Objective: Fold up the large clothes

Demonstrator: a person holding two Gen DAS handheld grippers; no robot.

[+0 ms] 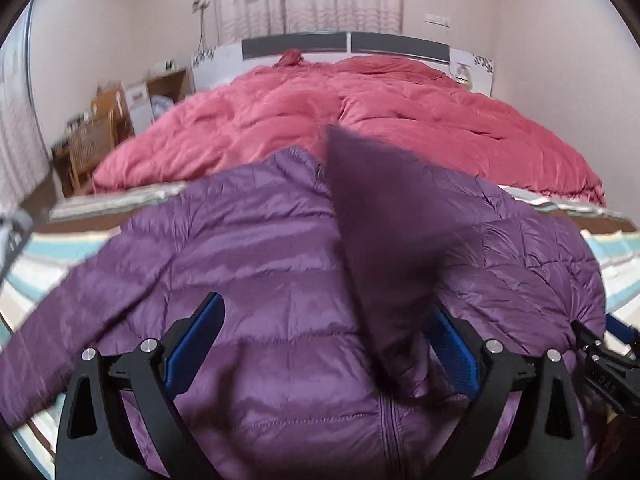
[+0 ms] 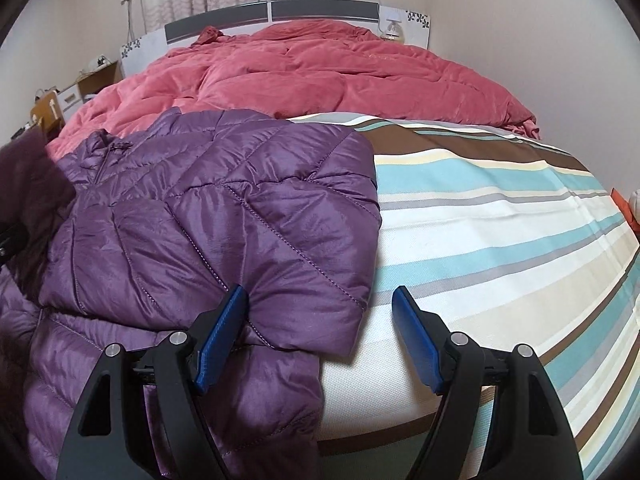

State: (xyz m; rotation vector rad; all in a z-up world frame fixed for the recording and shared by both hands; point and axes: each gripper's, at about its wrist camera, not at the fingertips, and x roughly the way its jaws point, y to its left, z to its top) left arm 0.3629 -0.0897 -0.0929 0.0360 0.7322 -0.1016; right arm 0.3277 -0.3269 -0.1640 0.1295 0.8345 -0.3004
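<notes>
A purple quilted down jacket (image 1: 260, 264) lies front up on the striped bed sheet (image 2: 500, 240). In the left wrist view my left gripper (image 1: 328, 320) is open above the jacket's lower front; a blurred dark purple sleeve (image 1: 384, 220) hangs between its fingers, near the right pad (image 1: 452, 344), not clamped. The jacket's other sleeve (image 1: 72, 320) stretches out to the left. In the right wrist view the jacket's right side (image 2: 224, 216) is folded inward over its body. My right gripper (image 2: 320, 300) is open over that fold's lower edge, holding nothing.
A rumpled pink duvet (image 2: 320, 72) covers the far half of the bed, against a grey and white headboard (image 2: 280, 10). Wooden furniture and boxes (image 1: 104, 120) stand to the left of the bed. The bed's near edge (image 2: 380, 432) lies below my right gripper.
</notes>
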